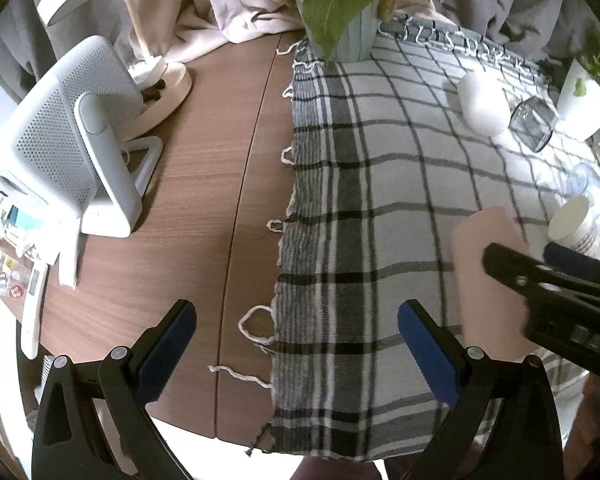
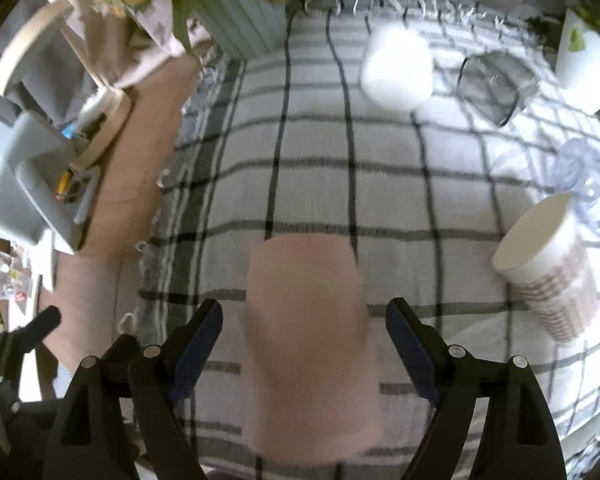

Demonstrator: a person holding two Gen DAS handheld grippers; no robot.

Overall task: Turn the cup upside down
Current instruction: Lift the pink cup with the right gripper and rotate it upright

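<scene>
The pink cup (image 2: 309, 344) stands on the checked cloth (image 2: 307, 184), blurred, between the wide-spread fingers of the right gripper (image 2: 303, 344); whether they touch it is unclear, and its lower edge is cut off. The left gripper (image 1: 298, 344) hangs wide open over the cloth's fringe, holding nothing.

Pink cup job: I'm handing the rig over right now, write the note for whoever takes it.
Right tool: open, fingers either side of the pink cup, no grip visible.
Left tool: open, holding nothing, over the edge of the checked cloth.
The pink cup stands on the cloth, flat closed end up; the image is blurred, but it looks already upside down.
The paper cup stack, white cup and glass are further back.
Left: confirm the flip, back the right tool away.
</scene>
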